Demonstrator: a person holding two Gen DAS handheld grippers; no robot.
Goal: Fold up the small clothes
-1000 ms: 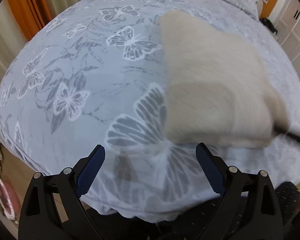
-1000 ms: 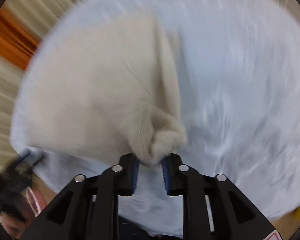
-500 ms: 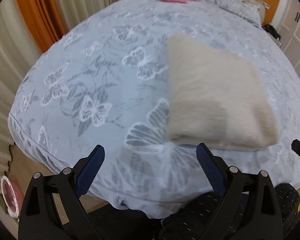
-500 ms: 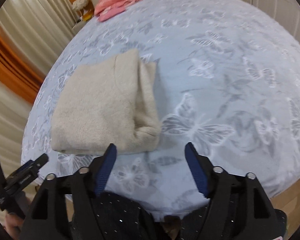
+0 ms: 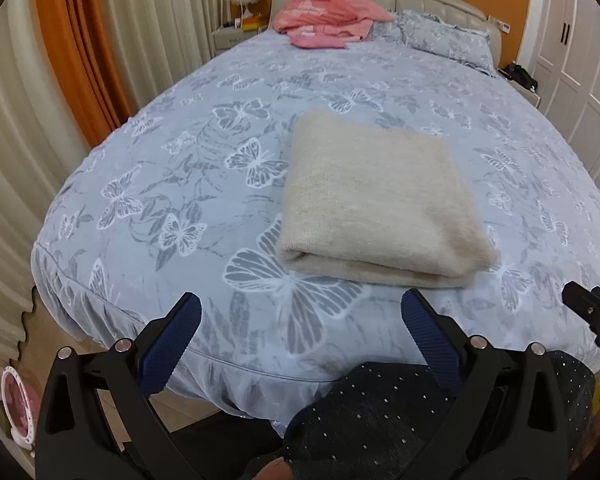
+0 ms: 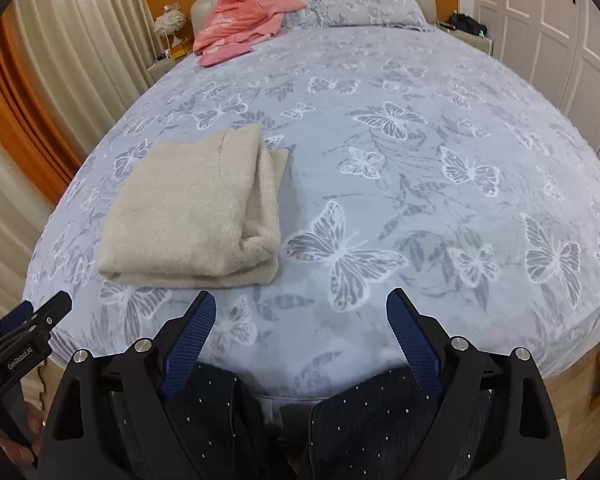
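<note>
Beyond right gripper [image 6: 300, 314]; folded sweater [image 6: 192, 216]

Fuzzy matt cream knit garment [image 5: 376, 200] lies on smooth printed cotton-like bedspread [image 5: 204, 184].

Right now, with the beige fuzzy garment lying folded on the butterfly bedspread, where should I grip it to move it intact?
Take the folded beige fuzzy garment at its thick rolled corner nearest you, coming low from the bed's foot. There all layers meet in one bundle, so the fingers would probably catch every layer and the fold should hold.
</note>
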